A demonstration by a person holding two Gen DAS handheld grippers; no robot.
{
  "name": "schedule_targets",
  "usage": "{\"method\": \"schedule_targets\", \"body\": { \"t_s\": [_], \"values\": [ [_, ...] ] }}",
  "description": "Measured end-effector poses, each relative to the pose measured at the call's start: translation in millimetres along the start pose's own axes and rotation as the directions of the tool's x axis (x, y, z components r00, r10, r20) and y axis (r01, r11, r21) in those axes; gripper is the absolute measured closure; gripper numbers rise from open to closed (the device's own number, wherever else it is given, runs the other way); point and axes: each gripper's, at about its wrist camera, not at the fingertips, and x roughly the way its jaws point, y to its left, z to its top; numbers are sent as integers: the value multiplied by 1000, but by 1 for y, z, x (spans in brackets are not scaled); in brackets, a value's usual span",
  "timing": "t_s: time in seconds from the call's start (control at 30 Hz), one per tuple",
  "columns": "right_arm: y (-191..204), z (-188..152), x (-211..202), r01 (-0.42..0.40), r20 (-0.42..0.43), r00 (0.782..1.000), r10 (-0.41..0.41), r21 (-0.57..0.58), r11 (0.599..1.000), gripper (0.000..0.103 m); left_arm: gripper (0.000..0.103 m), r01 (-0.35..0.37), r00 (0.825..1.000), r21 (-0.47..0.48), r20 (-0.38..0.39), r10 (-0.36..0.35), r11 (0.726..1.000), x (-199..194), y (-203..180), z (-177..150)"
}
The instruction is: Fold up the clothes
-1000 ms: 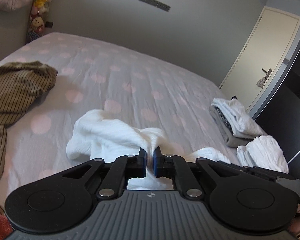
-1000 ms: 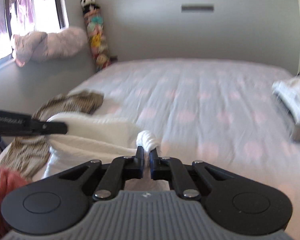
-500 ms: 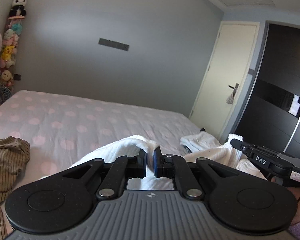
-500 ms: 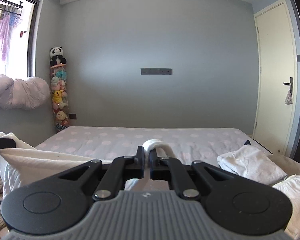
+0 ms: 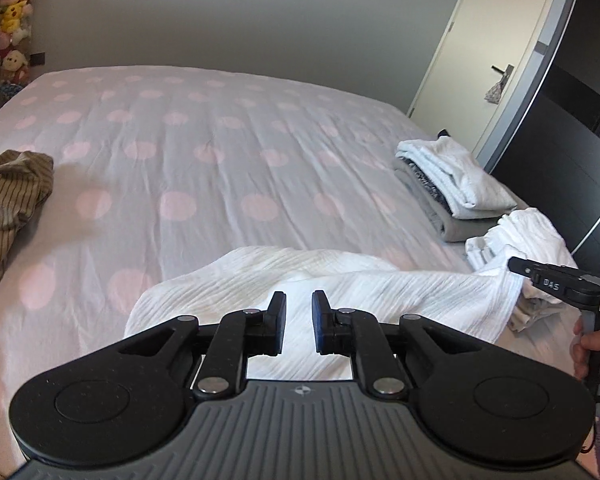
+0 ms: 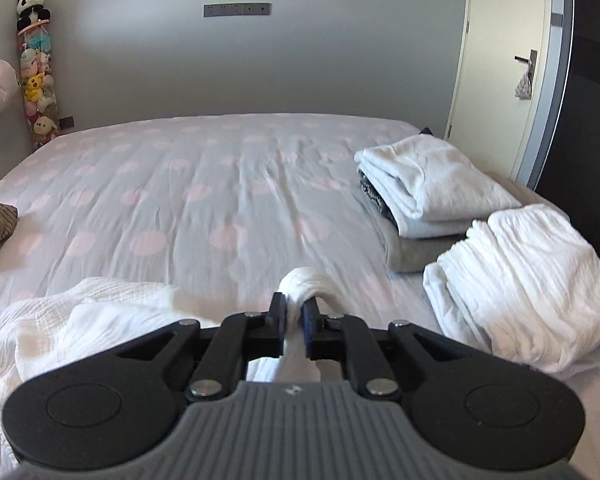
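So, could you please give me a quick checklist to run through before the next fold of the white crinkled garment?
1. Left gripper released: ok, jaws apart, no cloth between them.
2. Right gripper holding cloth: ok, shut on a bunched edge of the white crinkled garment.
3. Garment flat on the pink-dotted bedsheet: not ok, rumpled.
4. Space beyond the garment: ok, bare sheet.
5. Folded stack of white and grey clothes apart from the work: ok.
6. Garment's near edge: cannot tell, hidden.

The left gripper (image 5: 299, 307) has let go (jaws parted), dropping the white garment (image 5: 340, 280) onto the bed (image 5: 204, 152).
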Motion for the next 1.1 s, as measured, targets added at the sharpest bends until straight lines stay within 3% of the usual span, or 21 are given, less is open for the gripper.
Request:
{"method": "schedule_targets", "body": {
  "t_s": [0.13, 0.2, 0.33, 0.5, 0.7, 0.9, 1.1],
  "values": [
    [7, -19, -1, -10, -6, 1000, 10, -14, 1000, 67, 87, -64, 997, -9, -50, 64, 998, 2, 18, -16],
    [16, -26, -6, -39, -9, 999, 39, -31, 999, 67, 83, -88, 993, -14, -74, 86, 996, 5, 23, -24],
    [51, -39, -11, -170, -51, 985, 167, -80, 982, 67, 77, -138, 984, -4, -114, 136, 990, 14, 26, -37],
    [104, -57, -11, -339, -134, 938, 320, -154, 928, 67, 74, -183, 970, 31, -158, 186, 983, 27, 27, -51],
    [170, -77, 0, -488, -228, 869, 439, -244, 838, 67, 74, -200, 969, 13, -144, 200, 980, 32, 22, -51],
    [224, -91, 16, -560, -313, 823, 474, -311, 768, 69, 66, -250, 956, 35, -152, 253, 968, 38, 21, -52],
    [249, -109, 43, -557, -397, 816, 420, -348, 754, 65, 66, -245, 954, 5, -175, 242, 970, 42, 31, -55]
  ]
}}
